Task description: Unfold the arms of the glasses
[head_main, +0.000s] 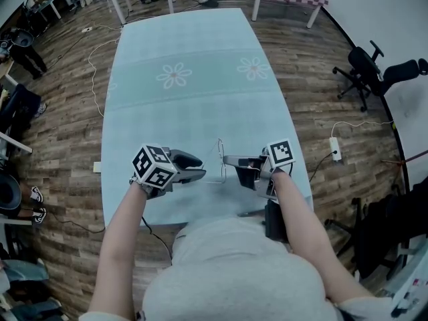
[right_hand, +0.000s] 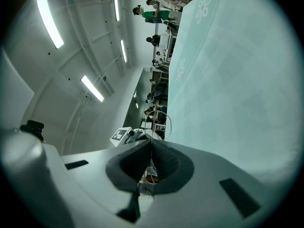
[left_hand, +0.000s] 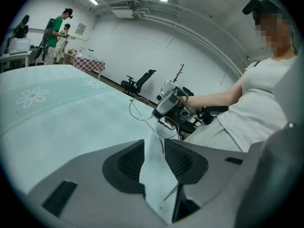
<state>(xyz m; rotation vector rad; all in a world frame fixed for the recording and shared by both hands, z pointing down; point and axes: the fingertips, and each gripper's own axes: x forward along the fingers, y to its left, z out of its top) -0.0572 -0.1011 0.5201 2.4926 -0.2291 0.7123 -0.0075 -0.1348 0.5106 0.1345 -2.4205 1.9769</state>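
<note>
We pinch the glasses (left_hand: pixel 153 119) in the right gripper (head_main: pixel 229 160) fingers. The left gripper (head_main: pixel 200 171) fingers stand apart around one arm (left_hand: pixel 163 152); next, probably, close and swing outward.

Wood floor (head_main: pixel 321 79), black office chair (head_main: pixel 364 69)

Steep overhead; close, seemingly opposed views across glasses (left_hand: pixel 166 124)
</note>
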